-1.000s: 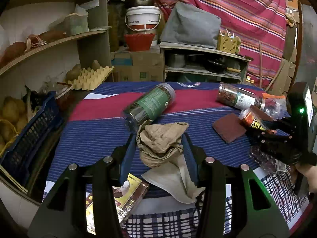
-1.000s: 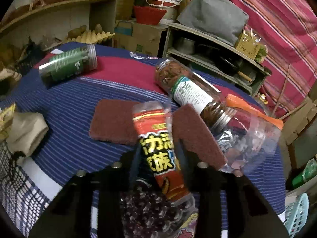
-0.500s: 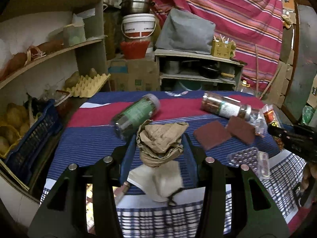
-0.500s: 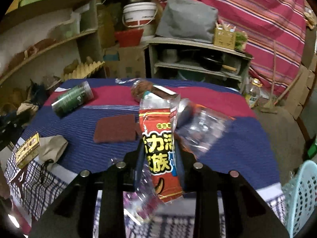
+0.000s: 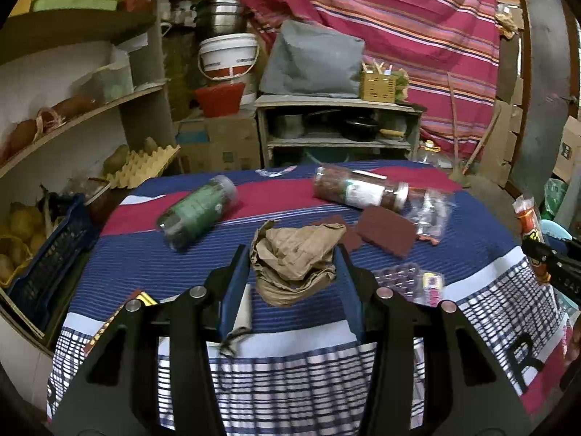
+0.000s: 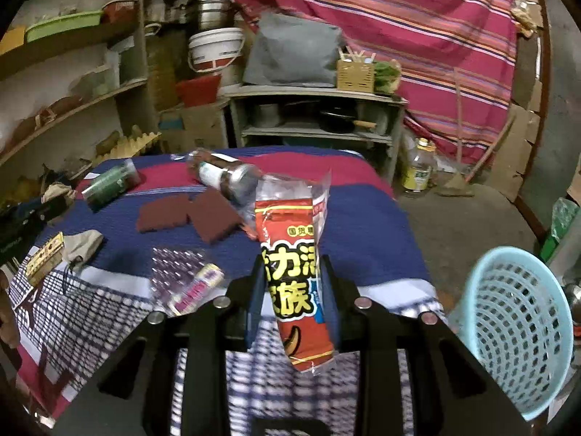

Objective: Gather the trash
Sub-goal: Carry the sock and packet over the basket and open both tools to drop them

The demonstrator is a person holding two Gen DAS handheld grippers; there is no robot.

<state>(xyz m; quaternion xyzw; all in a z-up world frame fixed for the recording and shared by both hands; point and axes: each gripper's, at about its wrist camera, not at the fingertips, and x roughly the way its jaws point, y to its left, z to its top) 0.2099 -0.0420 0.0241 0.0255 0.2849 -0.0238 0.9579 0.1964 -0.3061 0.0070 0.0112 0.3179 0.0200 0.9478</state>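
Clamping a crumpled brown paper bag [image 5: 296, 256] above the striped tablecloth [image 5: 454, 218], the left gripper [image 5: 292, 279] lifts trash clear; the right gripper [image 6: 292, 290] pinches a red plastic snack wrapper [image 6: 292, 254] near the pale blue mesh basket [image 6: 519, 327], probably its destination.

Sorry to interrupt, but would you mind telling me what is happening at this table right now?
A person is clearing trash with two handheld grippers. The left gripper is clamped on a crumpled brown paper bag, held above the striped tablecloth. The right gripper grips a red snack wrapper, with a light blue basket beside it. Two jars, two maroon pads and a blister pack remain on the table.
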